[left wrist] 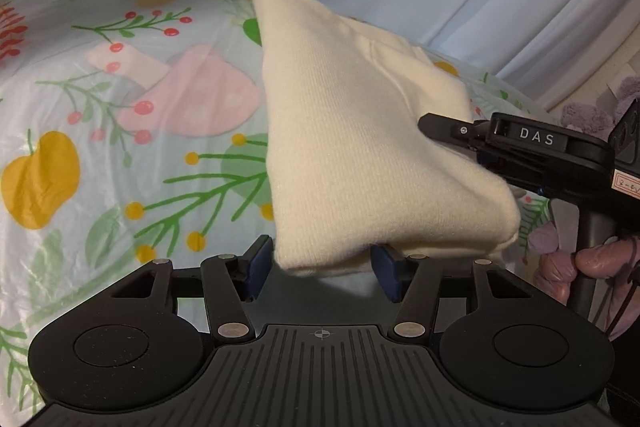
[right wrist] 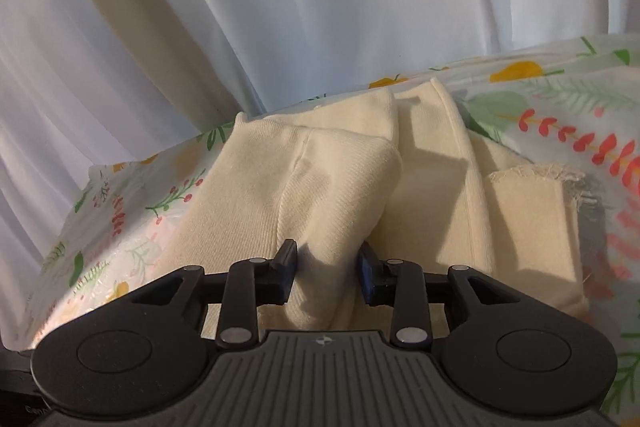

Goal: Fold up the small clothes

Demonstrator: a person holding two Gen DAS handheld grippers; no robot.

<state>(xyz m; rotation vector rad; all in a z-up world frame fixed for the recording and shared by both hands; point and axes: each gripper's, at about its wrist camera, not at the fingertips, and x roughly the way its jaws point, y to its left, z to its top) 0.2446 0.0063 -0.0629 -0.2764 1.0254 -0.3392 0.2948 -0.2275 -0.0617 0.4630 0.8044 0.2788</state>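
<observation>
Our left claw [left wrist: 322,267] points downward, its blue pads [left wrist: 387,273] standing well apart with cloth between them. Our right claw [right wrist: 328,273] comes in from the right in the left wrist view, tilted downward too, its jaws part open around a fold, pads [right wrist: 289,269] close beside it. Our fingers [left wrist: 600,259] wrap the right handle
</observation>
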